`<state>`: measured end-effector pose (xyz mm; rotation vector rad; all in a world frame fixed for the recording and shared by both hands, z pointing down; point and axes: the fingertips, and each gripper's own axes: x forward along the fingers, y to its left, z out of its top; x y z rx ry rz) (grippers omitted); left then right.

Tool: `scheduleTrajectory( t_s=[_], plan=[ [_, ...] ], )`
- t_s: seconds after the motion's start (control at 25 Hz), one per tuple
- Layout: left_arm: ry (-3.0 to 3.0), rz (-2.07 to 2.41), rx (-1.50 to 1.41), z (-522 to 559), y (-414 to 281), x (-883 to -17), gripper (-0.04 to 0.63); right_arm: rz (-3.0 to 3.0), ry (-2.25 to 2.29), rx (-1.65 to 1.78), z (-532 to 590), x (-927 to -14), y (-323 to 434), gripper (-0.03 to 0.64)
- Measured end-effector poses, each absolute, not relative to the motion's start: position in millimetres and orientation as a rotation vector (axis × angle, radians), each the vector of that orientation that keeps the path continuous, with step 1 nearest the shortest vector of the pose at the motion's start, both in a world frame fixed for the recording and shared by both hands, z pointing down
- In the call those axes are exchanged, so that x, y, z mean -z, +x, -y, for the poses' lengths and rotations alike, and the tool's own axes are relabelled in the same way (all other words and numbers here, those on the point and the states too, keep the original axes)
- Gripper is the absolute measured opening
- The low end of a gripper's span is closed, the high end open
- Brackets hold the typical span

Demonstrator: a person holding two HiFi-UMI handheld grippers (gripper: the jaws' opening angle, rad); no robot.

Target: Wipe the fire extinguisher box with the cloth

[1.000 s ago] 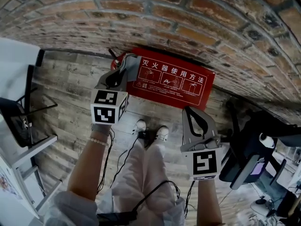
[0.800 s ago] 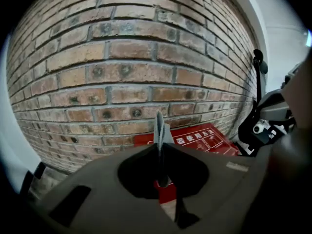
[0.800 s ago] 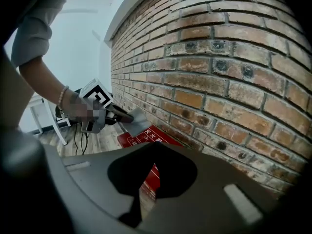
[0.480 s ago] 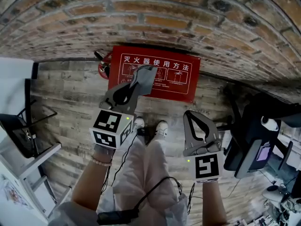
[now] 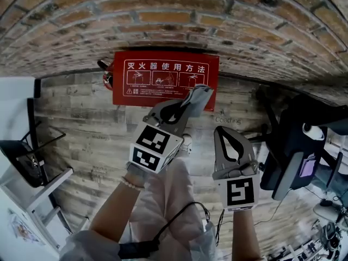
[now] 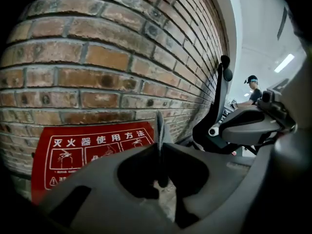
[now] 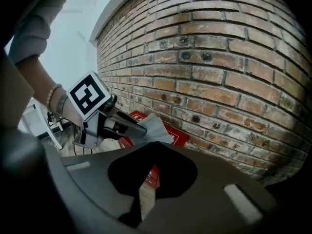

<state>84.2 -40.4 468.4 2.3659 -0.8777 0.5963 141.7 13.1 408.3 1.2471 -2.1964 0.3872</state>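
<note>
Since a second ago your left gripper (image 5: 187, 103) has travelled from the left end of the fire extinguisher box (image 5: 157, 86) to its right end, carrying the cloth (image 5: 198, 95) with it; the right gripper (image 5: 222, 130) has barely shifted.

Left gripper: jaws pressed together on the grey cloth. The left gripper view shows the cloth (image 6: 159, 127) standing edge-on out of the closed tips (image 6: 158, 147), so little fabric is spread flat.

Cloth: in the right gripper view its free fold (image 7: 155, 126) hangs ahead of the left gripper (image 7: 139, 129), over the box (image 7: 176, 134). No view settles whether it touches the red face.

Box: it lies on the wooden floor (image 5: 81, 124), against the foot of the brick wall (image 5: 174, 20), printed face up. The cloth sits over its lower right corner.

Right gripper: jaws together (image 7: 155, 145), nothing between them, held well short of the box.

Judgement: you are at the end of a left-to-right pass.
- Lower the wrist so the cloth lies broadside, not edge-on.
- Keep the pinch firm, or drag may pull the fabric free.
- Make the return stroke higher up, near the wall, overlapping this one.
- Mind the red extinguisher (image 5: 106, 78) at the left end.
</note>
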Motion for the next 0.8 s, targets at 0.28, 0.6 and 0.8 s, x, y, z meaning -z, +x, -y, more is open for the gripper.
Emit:
scheduleTrajectory(
  t_s=[0.28,0.6,0.8],
  plan=[
    [2.391,0.776,-0.695,36.8,123.0,-495.3,0.012,2.193,1.275,-0.411,-14.4,-414.2,154.0,0.009],
    [2.371,0.791,-0.873,39.9,135.2,-536.1,0.012,2.185,1.292,-0.44,-16.8,-422.2,160.9,0.009],
    [2.348,0.826,-0.967,43.0,131.4,-551.6,0.012,2.185,1.296,-0.446,-16.0,-423.7,161.6,0.009]
  ],
)
